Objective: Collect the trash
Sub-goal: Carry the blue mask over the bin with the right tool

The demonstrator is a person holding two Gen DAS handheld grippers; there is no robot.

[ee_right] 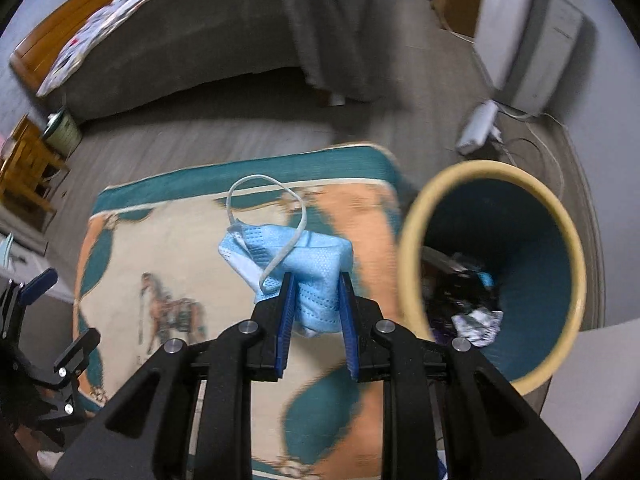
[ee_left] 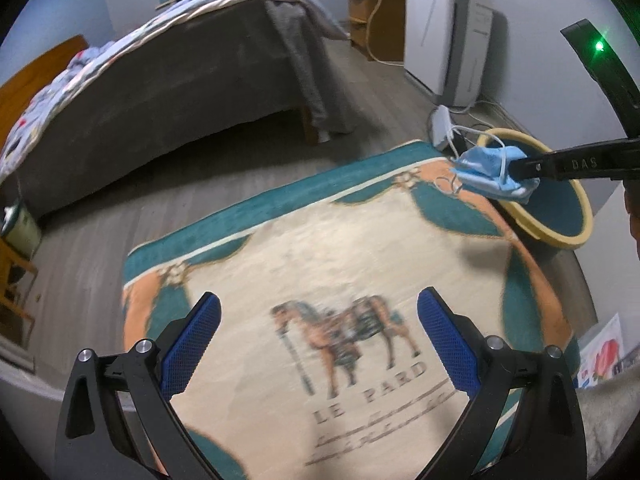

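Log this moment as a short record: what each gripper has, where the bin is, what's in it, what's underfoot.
right gripper: shut on a crumpled blue face mask, ear loop dangling
left gripper: open, nothing between its fingers
mask position: held above the rug, beside the bin's rim, not yet over its opening
bin: round, cream rim, teal inside, standing at the rug's edge
bin contents: crumpled wrappers and dark scraps at the bottom
floor: horse-print rug on grey wood flooring
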